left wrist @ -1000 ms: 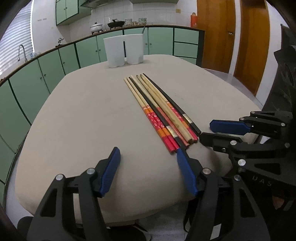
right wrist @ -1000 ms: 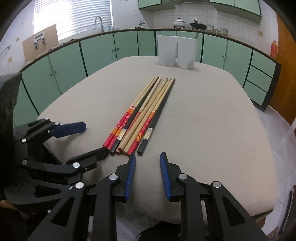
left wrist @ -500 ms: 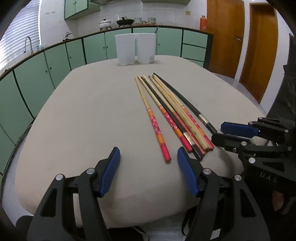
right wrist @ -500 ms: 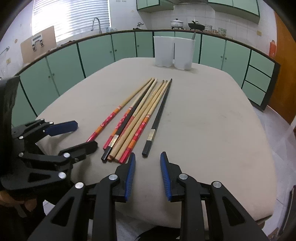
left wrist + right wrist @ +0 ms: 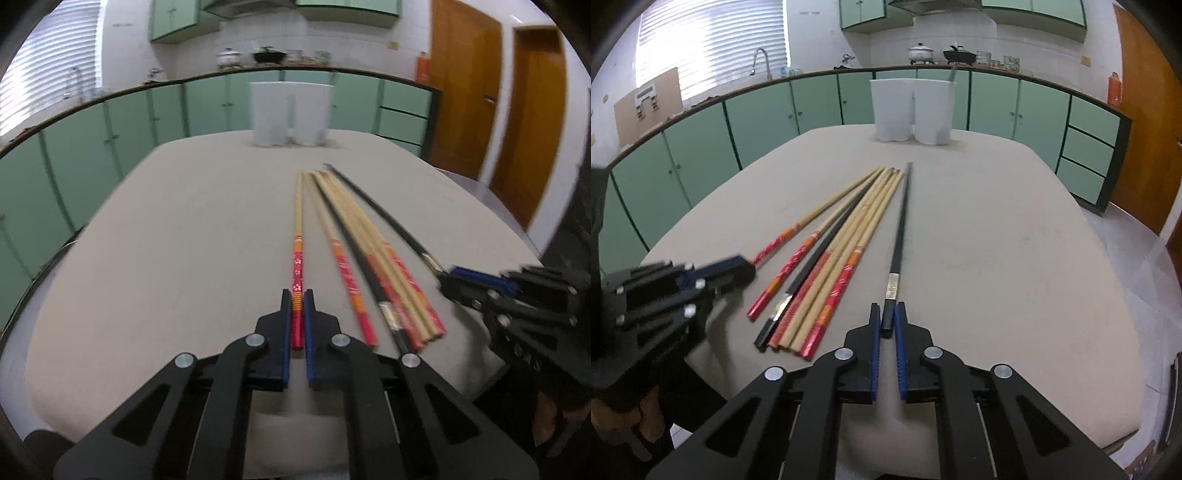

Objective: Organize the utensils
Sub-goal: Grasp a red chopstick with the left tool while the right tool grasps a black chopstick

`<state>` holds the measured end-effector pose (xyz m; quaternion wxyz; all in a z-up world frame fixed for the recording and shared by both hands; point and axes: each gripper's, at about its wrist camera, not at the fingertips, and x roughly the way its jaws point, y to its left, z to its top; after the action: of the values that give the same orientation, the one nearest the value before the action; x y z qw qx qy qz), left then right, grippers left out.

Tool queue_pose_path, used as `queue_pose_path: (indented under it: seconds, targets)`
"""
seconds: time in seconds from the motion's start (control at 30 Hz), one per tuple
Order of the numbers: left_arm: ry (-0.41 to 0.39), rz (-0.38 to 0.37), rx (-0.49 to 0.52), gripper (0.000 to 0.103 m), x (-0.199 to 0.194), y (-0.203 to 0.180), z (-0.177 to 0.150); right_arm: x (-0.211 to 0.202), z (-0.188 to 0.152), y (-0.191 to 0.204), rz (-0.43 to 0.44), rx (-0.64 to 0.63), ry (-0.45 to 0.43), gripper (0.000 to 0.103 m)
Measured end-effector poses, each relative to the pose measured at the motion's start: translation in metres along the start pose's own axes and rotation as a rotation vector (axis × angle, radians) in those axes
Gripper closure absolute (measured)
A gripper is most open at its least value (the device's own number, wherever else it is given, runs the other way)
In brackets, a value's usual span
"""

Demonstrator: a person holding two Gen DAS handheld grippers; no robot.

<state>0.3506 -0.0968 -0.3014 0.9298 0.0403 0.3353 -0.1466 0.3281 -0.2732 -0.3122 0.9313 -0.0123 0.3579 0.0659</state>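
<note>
Left wrist view: my left gripper [image 5: 297,310] has its jaws closed on the butt of a red-handled chopstick [image 5: 297,236], whose long axis runs straight ahead toward the white holder [image 5: 290,112] across the tabletop [image 5: 166,240].

Right wrist view: my right gripper [image 5: 887,323] clamps the black chopstick [image 5: 900,229] likewise; no legible writing.

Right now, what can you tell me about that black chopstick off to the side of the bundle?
The black chopstick is long, slim and dark, tapering to a fine tip that points toward the white holder. A silvery band sits near its thick end. It lies flat on the beige table, set apart to the right of the other chopsticks. Its thick end sits between the blue-padded fingers of the right gripper, which has closed on it.
</note>
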Motion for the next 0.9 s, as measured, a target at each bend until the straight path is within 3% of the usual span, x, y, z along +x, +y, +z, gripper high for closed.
queue_pose_path:
  seconds: [0.1,0.23,0.5,0.9]
  targets:
    - [0.0,0.029,-0.046,0.098,-0.002,0.011,0.002,0.001,-0.001,0.002,-0.015,-0.001,-0.005,0.095]
    - [0.023,0.024,-0.027,0.096,0.005,0.009,-0.002,0.004,0.002,0.0,-0.034,0.034,-0.003,0.095]
    - [0.03,-0.029,-0.053,0.098,0.007,0.015,0.002,0.001,0.003,-0.001,-0.026,0.055,-0.002,0.096]
    - [0.019,-0.088,-0.104,0.098,-0.051,0.026,0.056,-0.08,0.063,-0.019,0.016,0.102,-0.047,0.096]
